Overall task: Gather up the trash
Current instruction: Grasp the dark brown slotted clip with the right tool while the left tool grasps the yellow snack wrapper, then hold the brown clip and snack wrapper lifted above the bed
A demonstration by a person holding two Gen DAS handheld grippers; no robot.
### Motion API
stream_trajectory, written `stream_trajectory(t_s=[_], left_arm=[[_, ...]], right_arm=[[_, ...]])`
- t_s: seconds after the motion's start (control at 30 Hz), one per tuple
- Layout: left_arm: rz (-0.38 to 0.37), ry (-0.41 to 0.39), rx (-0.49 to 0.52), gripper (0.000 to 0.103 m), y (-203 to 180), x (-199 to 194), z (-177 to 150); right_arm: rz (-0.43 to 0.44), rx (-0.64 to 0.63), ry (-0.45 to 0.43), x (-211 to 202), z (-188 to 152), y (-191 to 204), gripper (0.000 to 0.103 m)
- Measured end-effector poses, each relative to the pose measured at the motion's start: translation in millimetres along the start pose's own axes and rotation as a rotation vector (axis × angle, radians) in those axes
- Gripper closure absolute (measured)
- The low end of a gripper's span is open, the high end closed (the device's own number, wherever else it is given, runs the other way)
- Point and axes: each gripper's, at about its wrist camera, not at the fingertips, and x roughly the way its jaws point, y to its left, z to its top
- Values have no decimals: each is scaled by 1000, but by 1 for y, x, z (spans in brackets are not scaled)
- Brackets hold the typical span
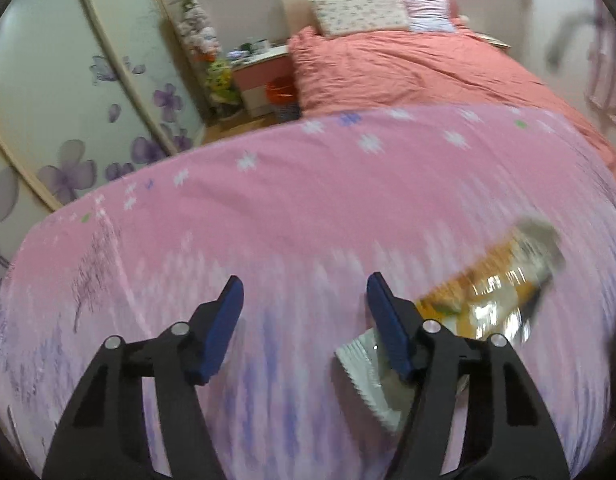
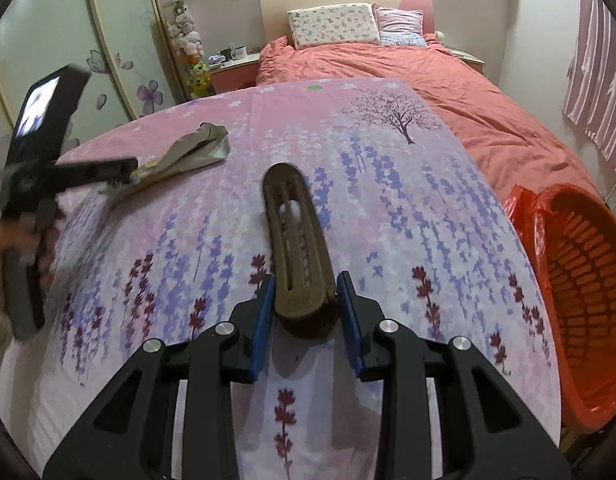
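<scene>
Right gripper (image 2: 306,316) clamped on brown slotted object (image 2: 298,248) above flowered pink sheet (image 2: 407,208), orange basket (image 2: 579,280) at its right; left gripper (image 1: 304,320) fingers apart, empty, crumpled snack wrapper (image 1: 487,292) lying just beside.

The right gripper (image 2: 306,312) clamps its blue pads on the near end of a brown slotted object (image 2: 296,240) lying on the flowered pink sheet (image 2: 407,208). At far left the left gripper (image 2: 124,170) meets a crumpled wrapper (image 2: 188,152). An orange basket (image 2: 579,288) stands at the right
</scene>
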Motion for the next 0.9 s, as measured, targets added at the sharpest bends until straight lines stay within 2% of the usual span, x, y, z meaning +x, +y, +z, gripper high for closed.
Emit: stream_trajectory(t_s=[0.1, 0.17, 0.2, 0.23, 0.4, 0.47, 0.5, 0.57, 0.6, 0.63, 0.67, 0.73, 0.9], left_arm=[[-100, 7, 28, 41, -2, -21, -26], [-120, -30, 29, 30, -1, -37, -39], [-134, -48, 17, 21, -2, -42, -40], [-158, -72, 2, 17, -2, -49, -41], [-203, -97, 38, 13, -36, -54, -32], [-205, -90, 70, 13, -53, -50, -31], [-199, -88, 88, 15, -61, -47, -31], [-162, -76, 123, 24, -73, -40, -28], [-146, -68, 132, 34, -77, -35, -26], [-141, -61, 126, 39, -79, -31, -26], [-141, -64, 109, 41, -78, -31, -26], [-142, -49, 74, 58, -73, -30, -26], [-130, -38, 21, 65, -48, -44, -53]], right_arm=[[44, 27, 12, -7, -6, -5, 71], [82, 56, 20, -9, -9, -11, 71], [92, 67, 22, -9, -10, -13, 71], [105, 80, 25, -9, -9, -15, 71], [146, 102, 24, -8, -5, -17, 70], [150, 89, 17, -8, -3, -13, 60], [146, 82, 13, -6, -1, -11, 58], [135, 68, 17, -1, 2, -6, 58], [125, 65, 22, 4, 4, -3, 58], [118, 59, 14, 4, 3, -3, 58], [104, 48, 7, 6, 5, -2, 64], [56, 18, -4, 7, 5, 1, 73], [16, 15, -8, -4, -5, -11, 73]])
